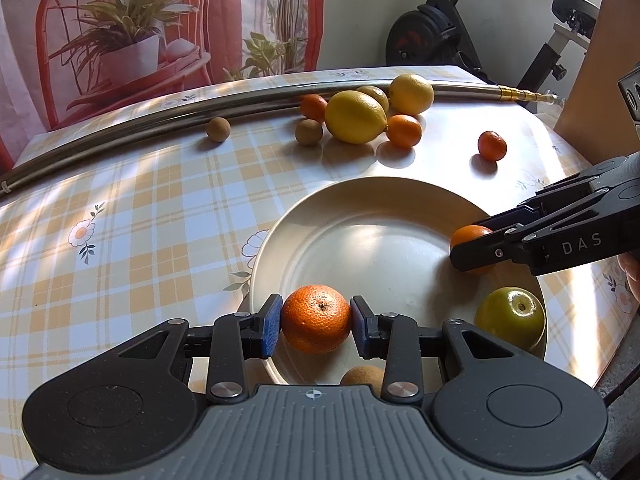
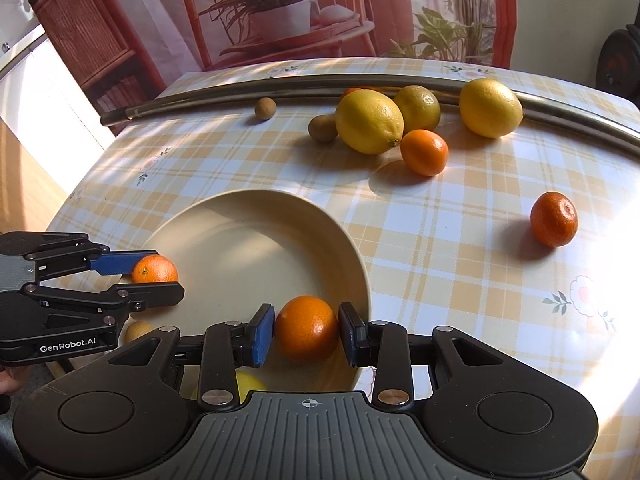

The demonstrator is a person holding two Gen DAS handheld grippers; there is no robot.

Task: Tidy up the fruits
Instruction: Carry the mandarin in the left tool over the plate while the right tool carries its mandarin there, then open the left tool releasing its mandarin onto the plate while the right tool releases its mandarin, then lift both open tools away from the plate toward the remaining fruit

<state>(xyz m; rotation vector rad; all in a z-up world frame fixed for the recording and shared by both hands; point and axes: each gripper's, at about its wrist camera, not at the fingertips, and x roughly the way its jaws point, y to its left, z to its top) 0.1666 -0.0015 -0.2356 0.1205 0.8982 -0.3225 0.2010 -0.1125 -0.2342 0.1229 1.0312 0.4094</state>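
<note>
My left gripper (image 1: 316, 320) is shut on a rough-skinned orange (image 1: 316, 304) at the near rim of the cream plate (image 1: 360, 248). From the right, my right gripper (image 1: 468, 242) comes in over the plate's right rim, shut on a smaller orange (image 1: 472, 234). In the right wrist view that right gripper (image 2: 306, 332) pinches the smaller orange (image 2: 306, 320) between blue pads, above the plate (image 2: 248, 240). The left gripper (image 2: 160, 276) holds its orange (image 2: 154, 270) at the plate's left rim. A green fruit (image 1: 510, 318) and a brown fruit (image 1: 362, 378) lie on the plate.
Loose on the checked tablecloth beyond the plate lie lemons (image 1: 355, 117) (image 1: 411, 94), mandarins (image 1: 404, 131) (image 1: 492, 145) and small brown fruits (image 1: 218, 129) (image 1: 309, 132). A metal tube (image 1: 120, 128) runs along the table's far edge. An exercise bike (image 1: 440, 28) stands behind.
</note>
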